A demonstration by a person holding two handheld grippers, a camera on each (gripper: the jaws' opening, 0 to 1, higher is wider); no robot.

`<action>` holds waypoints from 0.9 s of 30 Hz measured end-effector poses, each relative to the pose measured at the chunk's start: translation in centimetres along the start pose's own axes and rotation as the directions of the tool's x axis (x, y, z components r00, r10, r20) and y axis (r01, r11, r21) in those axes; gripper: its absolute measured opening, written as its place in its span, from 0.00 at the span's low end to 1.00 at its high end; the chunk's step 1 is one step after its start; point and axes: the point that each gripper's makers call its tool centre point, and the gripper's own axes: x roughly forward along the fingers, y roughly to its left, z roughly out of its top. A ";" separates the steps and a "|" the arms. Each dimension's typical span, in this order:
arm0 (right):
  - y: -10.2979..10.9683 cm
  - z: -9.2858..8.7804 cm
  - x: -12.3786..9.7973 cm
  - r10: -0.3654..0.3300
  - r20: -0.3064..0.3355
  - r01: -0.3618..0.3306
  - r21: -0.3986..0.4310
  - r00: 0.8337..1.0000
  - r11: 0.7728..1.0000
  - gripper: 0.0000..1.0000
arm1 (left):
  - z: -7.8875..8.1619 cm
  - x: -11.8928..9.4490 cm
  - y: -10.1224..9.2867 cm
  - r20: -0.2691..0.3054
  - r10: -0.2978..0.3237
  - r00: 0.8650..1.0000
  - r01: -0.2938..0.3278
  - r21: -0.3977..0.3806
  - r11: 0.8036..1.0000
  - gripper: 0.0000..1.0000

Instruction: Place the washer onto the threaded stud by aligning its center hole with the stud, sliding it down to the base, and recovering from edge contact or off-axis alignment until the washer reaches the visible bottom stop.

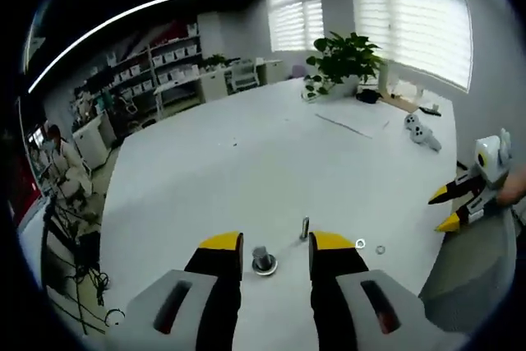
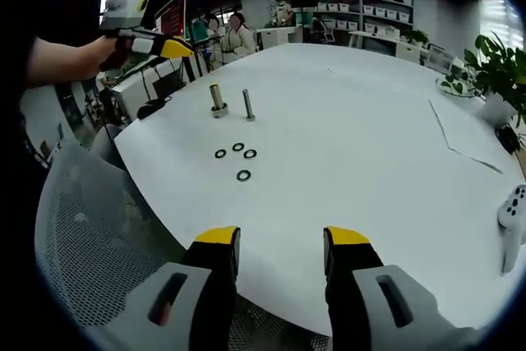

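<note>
Status: not started, as far as the frames show. Four washers [image 2: 237,158] lie flat and loose on the white table [image 2: 353,121], grouped near the edge closest to the person and the mesh chair [image 2: 99,236]. None is on the stud [image 2: 247,105].

Stud: stands upright on the table, just past the washer group, long axis vertical, free end up. No washer visible at its base. Beside it, toward the table edge, stands a thicker post [image 2: 218,99], also upright; in the left gripper view it has a ringed foot. Whether that ring is a washer, cannot tell.

Left gripper [image 1: 275,244]: jaws apart, nothing between them, hovering over the post and stud; the stud sits just inside its right jaw tip.

Right gripper [image 2: 279,236]: jaws apart, empty, held back at the table edge, well short of the washers.

Washer holes face up, axes parallel to the stud's, so a picked washer would need little re-tilting.

Left to do (judgement): pick one washer, centre the hole over the stud tip, slide down to the base. All of it remains.
</note>
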 end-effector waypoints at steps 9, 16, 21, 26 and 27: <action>-0.6 -0.2 0.0 -0.028 -0.009 0.028 0.011 1.000 1.000 0.44 | -3.8 -2.0 -0.4 0.012 0.006 1.000 -0.006 -0.073 0.997 0.30; -0.6 -0.5 0.0 -0.036 -0.027 0.036 0.004 0.999 0.999 0.44 | -4.8 -2.4 -0.8 0.036 0.001 0.999 0.003 -0.102 0.995 0.30; -0.6 -0.9 0.1 -0.037 -0.051 0.036 -0.011 0.998 0.999 0.44 | -5.0 -3.1 -1.3 0.064 -0.004 0.998 0.012 -0.124 0.992 0.31; -0.6 -1.2 0.1 -0.038 -0.068 0.037 -0.011 0.997 0.999 0.45 | -5.8 -3.7 -2.0 0.069 -0.014 0.998 0.022 -0.130 0.991 0.31; -0.6 -1.3 0.2 -0.038 -0.072 0.038 -0.014 0.997 0.999 0.45 | -6.0 -3.9 -2.2 0.070 -0.018 0.997 0.027 -0.130 0.991 0.31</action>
